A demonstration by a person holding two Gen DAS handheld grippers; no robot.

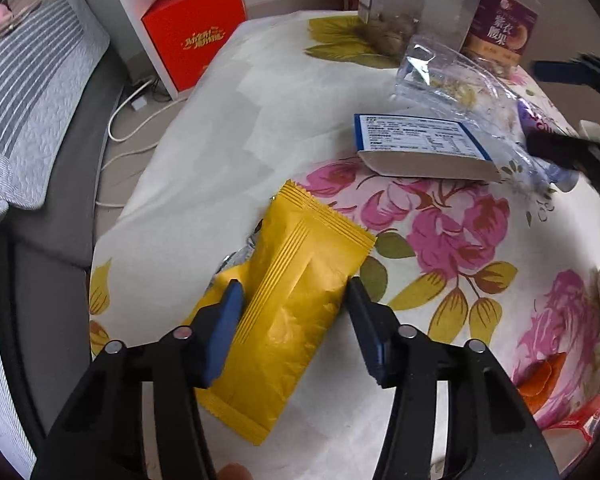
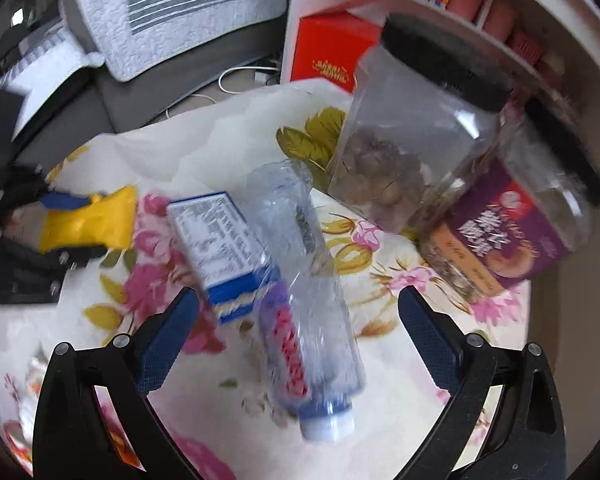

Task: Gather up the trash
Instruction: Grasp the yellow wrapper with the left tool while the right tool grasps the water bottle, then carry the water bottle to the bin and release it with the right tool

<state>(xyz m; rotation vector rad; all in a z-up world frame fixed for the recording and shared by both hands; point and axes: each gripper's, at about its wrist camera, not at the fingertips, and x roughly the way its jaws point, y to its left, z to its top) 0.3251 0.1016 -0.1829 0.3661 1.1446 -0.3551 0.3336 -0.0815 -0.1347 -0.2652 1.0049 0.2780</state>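
A yellow snack wrapper point(image 1: 292, 288) lies on the flowered tablecloth point(image 1: 204, 168) near its left edge. My left gripper point(image 1: 293, 283) points steeply down over it, and both blue pads press on the wrapper's sides. The right wrist view shows the same grip at far left, with the wrapper point(image 2: 92, 216) between the pads. A crushed clear plastic bottle point(image 2: 304, 280) with a blue-white cap lies in front of my right gripper point(image 2: 298, 294). That gripper is open, its fingers standing well clear on either side of the bottle. In the left wrist view the bottle point(image 1: 460, 80) appears at the far right.
A blue-and-white carton point(image 2: 220, 236) lies against the bottle. Two clear jars with black lids point(image 2: 420, 140) point(image 2: 532, 216) stand at the table's back. An orange-red wrapper point(image 1: 540, 376) lies at the right. A red box point(image 1: 196, 40), a cable and a grey sofa point(image 1: 52, 200) are beyond the table edge.
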